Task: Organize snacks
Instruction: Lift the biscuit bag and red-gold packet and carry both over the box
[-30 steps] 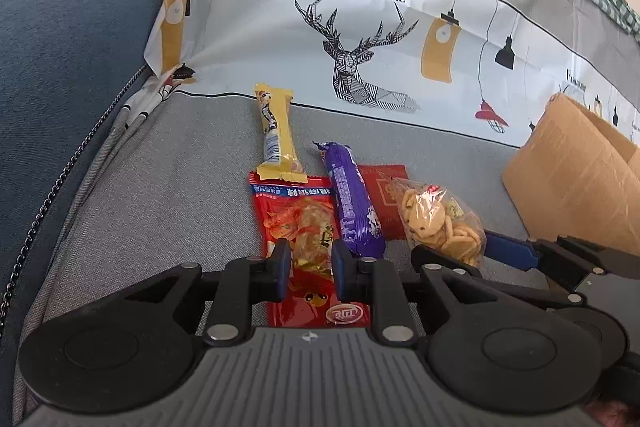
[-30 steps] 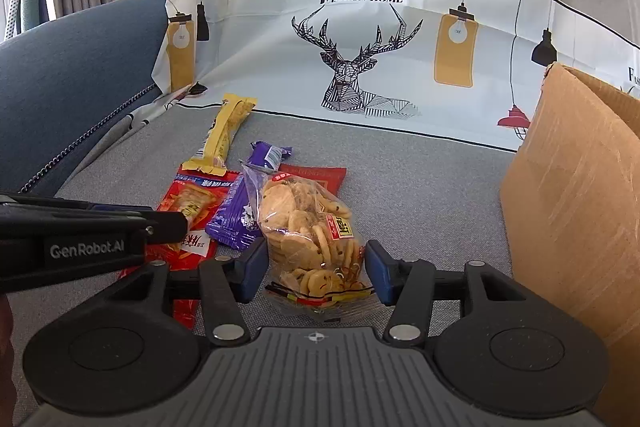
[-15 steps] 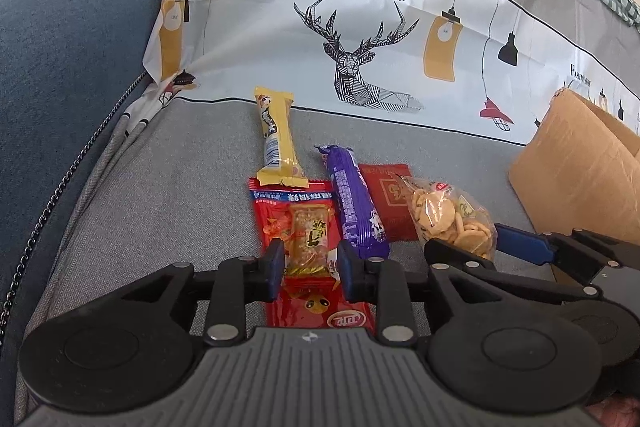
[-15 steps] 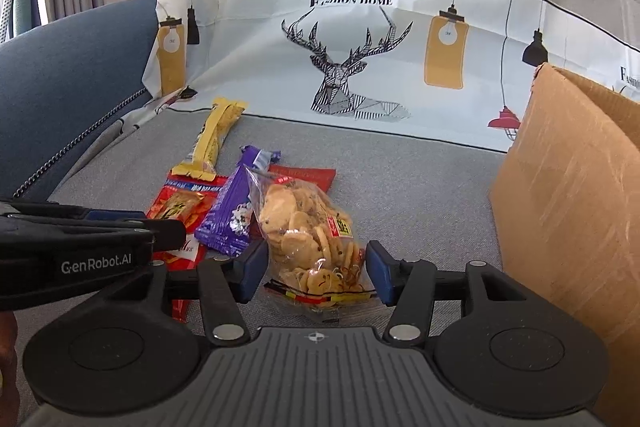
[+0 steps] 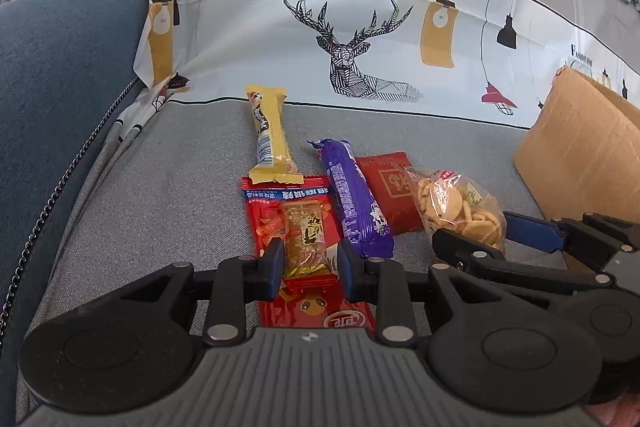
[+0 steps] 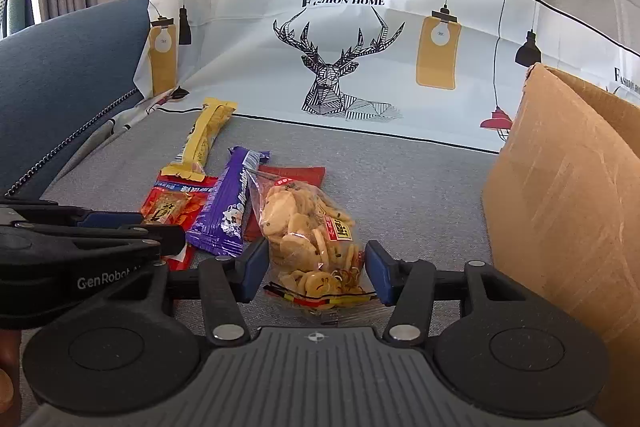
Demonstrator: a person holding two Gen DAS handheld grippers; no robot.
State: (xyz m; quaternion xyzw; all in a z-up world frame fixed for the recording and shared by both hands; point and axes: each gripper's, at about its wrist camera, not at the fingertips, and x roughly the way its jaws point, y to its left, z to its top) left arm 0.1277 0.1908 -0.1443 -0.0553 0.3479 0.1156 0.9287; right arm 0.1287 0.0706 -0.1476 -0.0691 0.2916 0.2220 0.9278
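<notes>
- A cardboard box (image 6: 568,211) stands at the right on the grey cloth (image 6: 400,187); only its outer wall and part of its rim show, and its inside is hidden, so its contents cannot be told.
- All the snacks lie on the cloth to the left of the box, well apart from it.
- The left gripper (image 5: 308,265) has just been opening; its narrow jaws flank a small gold-and-brown snack bar (image 5: 306,241) that lies on the red packet (image 5: 280,211), with slight gaps at the pads.
- The right gripper (image 6: 316,269) stands half open around the near end of the clear bag of biscuits (image 6: 304,227); whether the pads press on it cannot be told.
- Between these lie a purple bar (image 5: 354,199) and a dark red packet (image 5: 390,187).
- A yellow bar (image 5: 270,137) lies farthest, its near end on the red packet.
</notes>
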